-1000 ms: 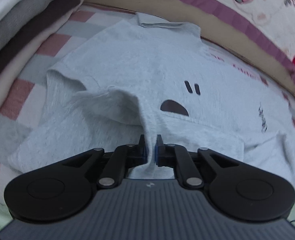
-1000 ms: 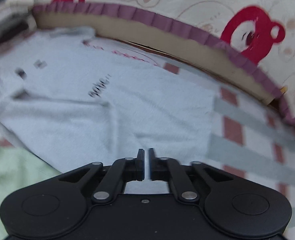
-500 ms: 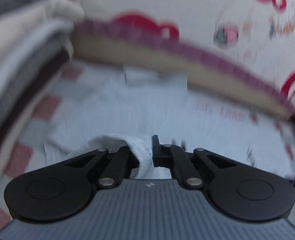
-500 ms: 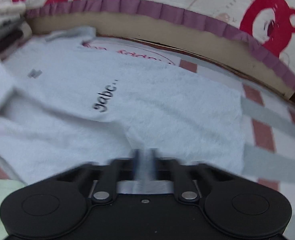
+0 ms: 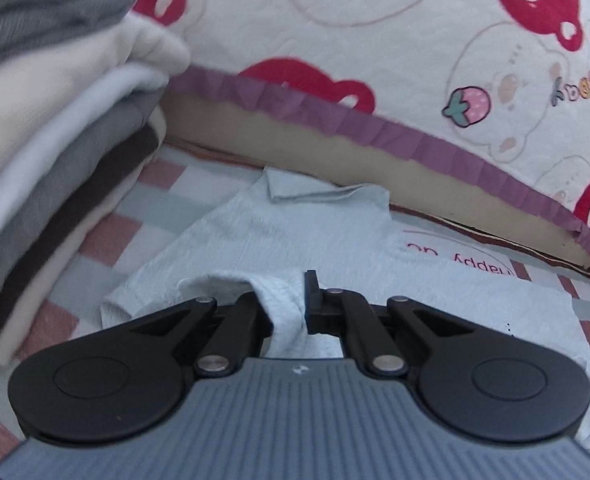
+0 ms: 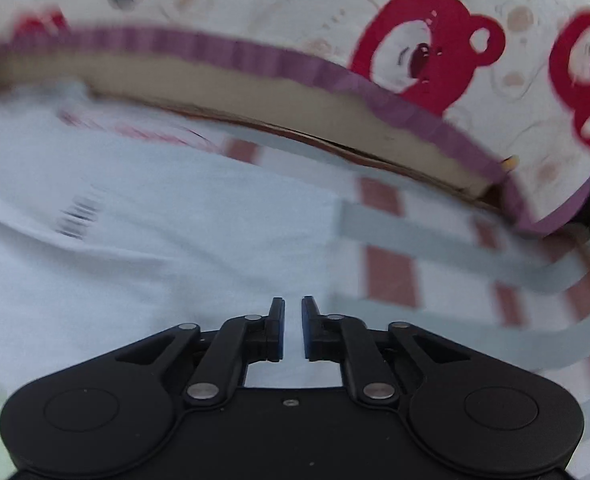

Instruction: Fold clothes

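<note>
Left wrist view: the left hand-held gripper [image 5: 291,312] is clamped tight on a bunched fold of the pale grey T-shirt [image 5: 335,248], which rises in a small hump between the pads and drapes over the left finger. The rest of the shirt lies spread on the checked sheet [image 5: 151,200] of the bed, with its collar end at the far side, close to the tan edge of the mattress [image 5: 295,148]. Pink lettering on the shirt shows just beyond the right finger. At the left stands a stack of folded clothes [image 5: 55,128] in grey, cream, white and dark brown, right beside the shirt's left edge. Behind runs a bear-print quilt [image 5: 375,20] with a purple frill.

Right wrist view: the picture is blurred by motion. The right hand-held gripper [image 6: 293,328] has its jaws a narrow gap apart, having just been opening, and nothing is between the pads. It hovers over the near right part of the T-shirt [image 6: 155,248], close to the shirt's right edge, where the red and grey checks of the sheet [image 6: 435,248] begin. A small dark print on the shirt shows at the left. The frilled quilt [image 6: 435,60] and tan mattress edge [image 6: 255,92] cross the far side.
</note>
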{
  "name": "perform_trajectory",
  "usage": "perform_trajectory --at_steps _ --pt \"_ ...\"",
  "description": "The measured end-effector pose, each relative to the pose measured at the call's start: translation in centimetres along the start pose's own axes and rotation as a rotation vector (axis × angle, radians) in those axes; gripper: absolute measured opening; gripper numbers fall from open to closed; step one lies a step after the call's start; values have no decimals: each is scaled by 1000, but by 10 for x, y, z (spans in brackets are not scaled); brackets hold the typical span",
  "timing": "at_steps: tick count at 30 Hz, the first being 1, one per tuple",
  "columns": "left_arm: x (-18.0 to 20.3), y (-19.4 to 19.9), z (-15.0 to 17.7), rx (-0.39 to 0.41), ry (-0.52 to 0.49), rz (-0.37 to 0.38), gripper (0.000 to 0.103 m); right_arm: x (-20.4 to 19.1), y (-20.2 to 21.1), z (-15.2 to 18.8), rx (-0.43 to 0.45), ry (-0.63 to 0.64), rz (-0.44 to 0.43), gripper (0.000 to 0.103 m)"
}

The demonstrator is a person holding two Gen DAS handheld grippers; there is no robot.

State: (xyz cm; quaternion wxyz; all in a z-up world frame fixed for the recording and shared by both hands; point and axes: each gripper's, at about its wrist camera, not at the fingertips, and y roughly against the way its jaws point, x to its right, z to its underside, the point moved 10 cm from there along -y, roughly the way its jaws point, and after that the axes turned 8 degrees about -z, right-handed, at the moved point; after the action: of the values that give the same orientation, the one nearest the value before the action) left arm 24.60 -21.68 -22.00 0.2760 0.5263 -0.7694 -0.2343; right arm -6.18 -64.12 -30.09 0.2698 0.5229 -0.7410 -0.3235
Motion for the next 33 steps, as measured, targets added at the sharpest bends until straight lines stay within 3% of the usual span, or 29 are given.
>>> perform_trajectory --at_steps 3,5,7,11,15,20,23,26,27,28,29,32,33 --pt "2 -6 9 -23 5 -2 1 -31 26 17 39 15 -149 46" --pt "5 -9 15 -34 -5 -8 1 -58 34 32 41 78 -235 47" --pt "6 -10 19 -42 -14 -14 1 -80 34 47 13 215 -257 47" --pt "-1 -8 20 -47 -1 -15 1 -82 27 73 -58 344 -163 46" --pt "-6 -10 23 -61 26 -13 1 -70 25 69 -46 405 -32 45" --pt "-2 -7 25 -54 4 -27 1 -90 8 63 -69 531 -66 48" --pt "0 -4 24 -48 -8 -31 1 -89 -9 58 -68 517 -93 50" --pt "-3 -2 21 -46 8 -11 1 -93 -15 55 -70 387 -180 45" --pt "-5 -2 19 -44 12 -7 1 -98 -15 49 -57 350 -217 33" --pt "-7 -2 18 -42 17 -3 1 -103 -15 43 -45 314 -253 7" --pt "-9 -3 16 -40 22 2 1 -105 -13 36 -26 273 -281 0" --pt "-8 6 5 -8 32 22 1 -70 9 -10 141 77 -205 0" --pt "-7 9 1 4 35 29 1 -43 19 -23 198 -41 -181 0"
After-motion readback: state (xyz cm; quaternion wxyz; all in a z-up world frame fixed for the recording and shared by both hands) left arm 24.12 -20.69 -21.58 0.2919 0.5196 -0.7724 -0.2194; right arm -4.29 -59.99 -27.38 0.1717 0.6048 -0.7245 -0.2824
